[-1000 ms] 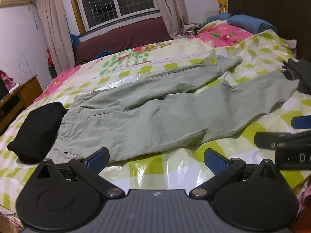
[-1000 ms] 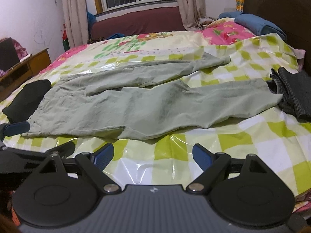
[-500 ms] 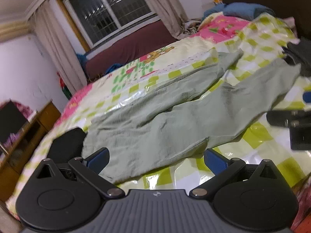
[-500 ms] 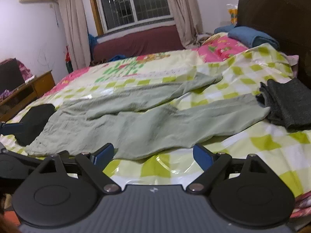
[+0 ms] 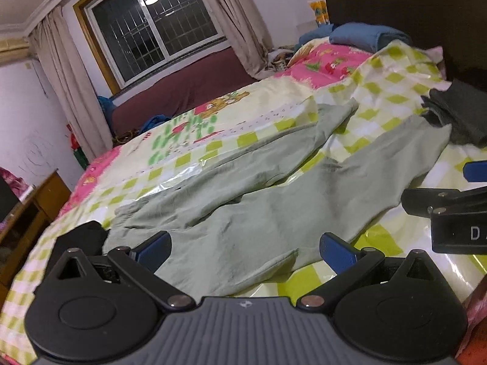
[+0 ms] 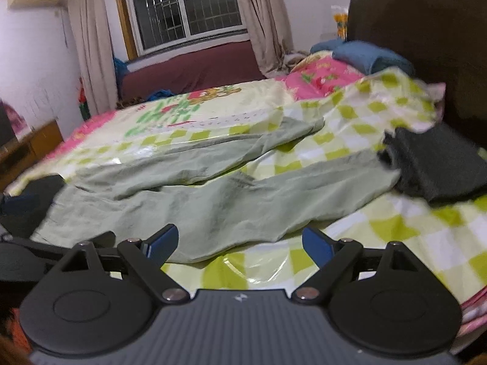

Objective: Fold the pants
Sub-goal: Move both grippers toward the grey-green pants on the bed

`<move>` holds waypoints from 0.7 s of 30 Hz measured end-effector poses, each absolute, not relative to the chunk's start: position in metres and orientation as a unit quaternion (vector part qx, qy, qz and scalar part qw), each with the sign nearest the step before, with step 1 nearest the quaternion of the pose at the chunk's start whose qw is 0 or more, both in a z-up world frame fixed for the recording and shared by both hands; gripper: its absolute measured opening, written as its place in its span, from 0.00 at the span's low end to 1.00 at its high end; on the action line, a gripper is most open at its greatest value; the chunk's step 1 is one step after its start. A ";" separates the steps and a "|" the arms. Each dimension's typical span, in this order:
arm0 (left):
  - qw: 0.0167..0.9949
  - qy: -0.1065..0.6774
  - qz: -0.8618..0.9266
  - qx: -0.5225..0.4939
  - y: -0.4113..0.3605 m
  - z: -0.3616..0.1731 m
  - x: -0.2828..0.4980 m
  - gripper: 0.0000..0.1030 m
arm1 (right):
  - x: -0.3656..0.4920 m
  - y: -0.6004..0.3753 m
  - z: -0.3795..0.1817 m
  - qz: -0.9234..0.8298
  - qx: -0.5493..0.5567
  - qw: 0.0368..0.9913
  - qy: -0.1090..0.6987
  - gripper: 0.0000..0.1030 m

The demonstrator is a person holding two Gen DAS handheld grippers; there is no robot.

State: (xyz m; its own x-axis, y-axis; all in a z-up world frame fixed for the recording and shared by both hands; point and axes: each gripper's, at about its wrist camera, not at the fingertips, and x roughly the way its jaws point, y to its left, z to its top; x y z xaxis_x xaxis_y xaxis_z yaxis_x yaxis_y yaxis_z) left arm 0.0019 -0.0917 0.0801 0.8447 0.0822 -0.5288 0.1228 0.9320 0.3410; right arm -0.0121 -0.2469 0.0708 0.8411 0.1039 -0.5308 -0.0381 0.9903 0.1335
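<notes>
**A:** Both grippers have dropped closer to the bed since a second ago; the pale green pants [image 5: 243, 213] now fill the lower middle of the left wrist view, and their near edge sits right in front of the blue fingertips [image 5: 152, 248].

**B:** Are either of them holding cloth yet?

**A:** No. The left gripper [image 5: 245, 248] is spread wide with nothing between its fingers, and the right gripper [image 6: 237, 243] is released too, hovering just short of the near hem in the lower centre of its view.

**B:** Where do the pants lie?

**A:** Flat on the checked bedcover [image 6: 365, 237], waist toward the left of the frame, legs splayed in a V toward the upper right. I judge they are laid out that way so one leg can be brought over the other.

**B:** Room to work?

**A:** Fair. A black garment [image 5: 82, 237] touches the waist end at lower left, and a dark grey folded cloth [image 6: 441, 164] appears to overlap the near leg's cuff at right. The far side of the bedcover, in the upper middle, is bare, so a fold could go that way. The near bed edge is close below the grippers.
</notes>
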 end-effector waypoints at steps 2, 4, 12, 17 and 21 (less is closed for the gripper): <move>0.945 0.280 -0.027 0.165 -0.085 0.078 0.010 1.00 | -0.011 -0.241 0.074 0.018 0.041 0.959 0.281 0.86; 0.946 0.287 -0.047 0.144 -0.077 0.074 0.022 1.00 | -0.011 -0.237 0.076 -0.005 0.030 0.957 0.287 0.86; 0.950 0.289 -0.088 0.083 -0.048 0.059 0.042 1.00 | 0.009 -0.208 0.081 -0.038 -0.010 0.942 0.334 0.85; 0.945 0.294 -0.120 0.070 -0.034 0.051 0.045 1.00 | 0.018 -0.192 0.088 -0.065 -0.009 0.938 0.341 0.85; 0.943 0.303 -0.126 0.054 -0.025 0.048 0.048 1.00 | 0.022 -0.181 0.097 -0.068 -0.026 0.940 0.334 0.85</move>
